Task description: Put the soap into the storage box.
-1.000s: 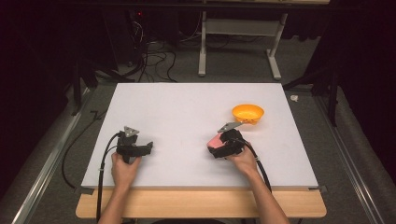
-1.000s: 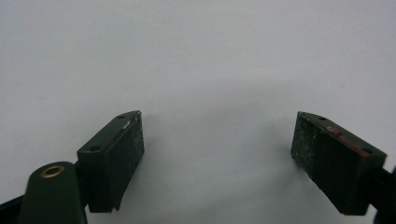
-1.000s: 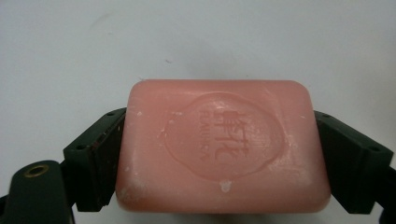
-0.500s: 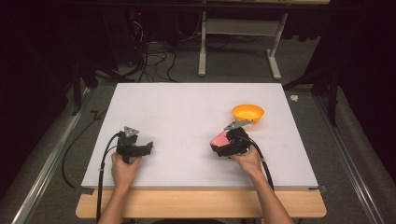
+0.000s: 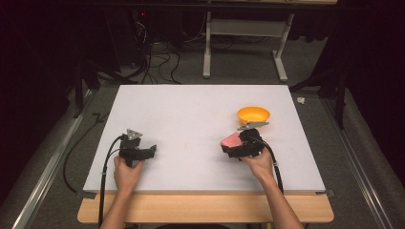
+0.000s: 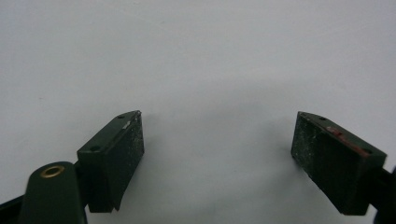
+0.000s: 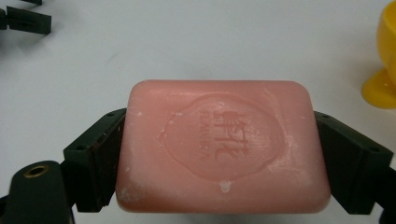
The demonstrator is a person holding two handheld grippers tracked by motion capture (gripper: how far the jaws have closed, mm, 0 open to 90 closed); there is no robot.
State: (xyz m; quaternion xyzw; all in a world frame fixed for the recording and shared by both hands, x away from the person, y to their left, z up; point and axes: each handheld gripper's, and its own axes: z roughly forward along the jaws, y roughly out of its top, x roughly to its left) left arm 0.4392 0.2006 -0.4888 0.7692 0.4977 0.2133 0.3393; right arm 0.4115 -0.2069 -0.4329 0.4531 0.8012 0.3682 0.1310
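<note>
Soap: your right gripper (image 5: 229, 147) clamps the pink soap (image 7: 219, 147) between both jaws, just short of the bowl.
Bowl: the orange bowl (image 5: 253, 114) stands just beyond the soap on the table (image 5: 191, 109).
Left gripper: your left gripper (image 6: 217, 144) gapes wide, well apart from the soap, clasping nothing.
</note>
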